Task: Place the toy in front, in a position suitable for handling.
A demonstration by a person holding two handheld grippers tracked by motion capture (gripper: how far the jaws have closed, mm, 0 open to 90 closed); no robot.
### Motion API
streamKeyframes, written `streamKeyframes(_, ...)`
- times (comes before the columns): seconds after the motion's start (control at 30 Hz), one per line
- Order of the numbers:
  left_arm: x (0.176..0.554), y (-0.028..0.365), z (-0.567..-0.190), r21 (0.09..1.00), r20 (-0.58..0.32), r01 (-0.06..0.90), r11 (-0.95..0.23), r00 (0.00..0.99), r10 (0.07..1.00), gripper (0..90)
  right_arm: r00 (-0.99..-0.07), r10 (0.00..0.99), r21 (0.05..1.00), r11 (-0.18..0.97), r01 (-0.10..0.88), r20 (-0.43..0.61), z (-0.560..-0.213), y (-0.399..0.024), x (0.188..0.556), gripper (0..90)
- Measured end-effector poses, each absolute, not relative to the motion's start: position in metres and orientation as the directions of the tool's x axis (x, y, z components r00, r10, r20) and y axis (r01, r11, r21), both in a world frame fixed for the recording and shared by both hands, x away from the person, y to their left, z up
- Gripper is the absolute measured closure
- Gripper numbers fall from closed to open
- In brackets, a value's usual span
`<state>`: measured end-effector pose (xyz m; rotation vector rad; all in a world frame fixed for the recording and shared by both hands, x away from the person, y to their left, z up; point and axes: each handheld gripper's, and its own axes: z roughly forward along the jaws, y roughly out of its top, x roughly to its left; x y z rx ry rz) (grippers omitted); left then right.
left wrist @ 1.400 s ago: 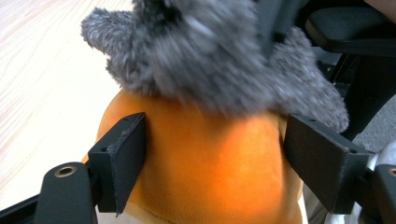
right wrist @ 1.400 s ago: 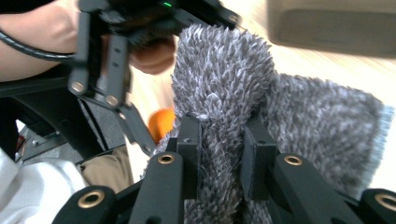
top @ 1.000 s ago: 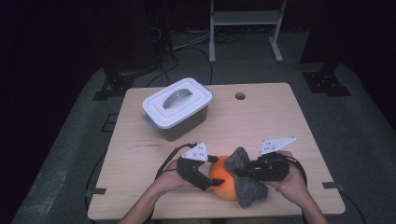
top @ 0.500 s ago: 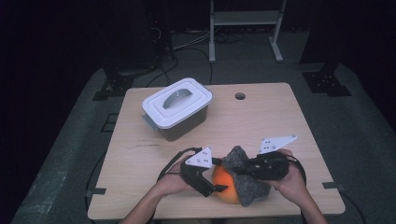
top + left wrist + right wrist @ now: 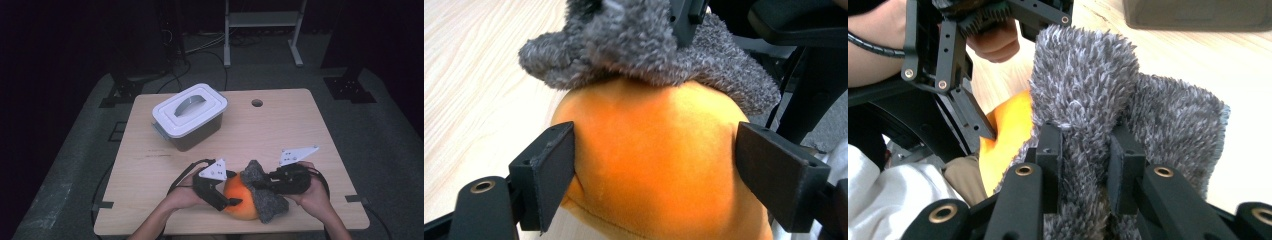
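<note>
The left gripper [image 5: 227,200] is a black frame with a grey three-cornered plate [image 5: 213,170] on top, dotted with small dark holes. A black cable [image 5: 186,170] loops from its back. Its two jaws are flat, matte black blocks with squared edges, and a brass-ringed hole sits in the arm below one. The right gripper [image 5: 260,185] is built the same: black body, pale three-cornered plate [image 5: 298,154], black cable [image 5: 322,177] curling behind. Its jaws are narrow black bars on arms with brass-ringed pivots [image 5: 1024,170]. In the right gripper view the other gripper's frame shows silver screws, a toothed black edge and a ribbed cable. The person's forearms are bare; white cloth [image 5: 893,195] shows below.
</note>
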<state>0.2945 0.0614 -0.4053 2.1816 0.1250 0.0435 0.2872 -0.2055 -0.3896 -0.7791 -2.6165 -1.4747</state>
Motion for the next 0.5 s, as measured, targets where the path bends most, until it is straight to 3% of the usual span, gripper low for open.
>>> streamKeyframes(0.2,0.296,0.063,-0.405,0.801,0.015,0.039,-0.598,0.996,0.084,18.3,-0.9,0.375,0.805,0.449,0.387,0.223,-0.38,-0.189,0.28,70.1)
streamKeyframes(0.5,0.303,0.075,-0.408,0.794,-0.01,0.069,-0.604,0.995,0.102,18.2,-0.873,0.416,0.792,0.428,0.435,0.255,-0.393,-0.2,0.287,70.1)
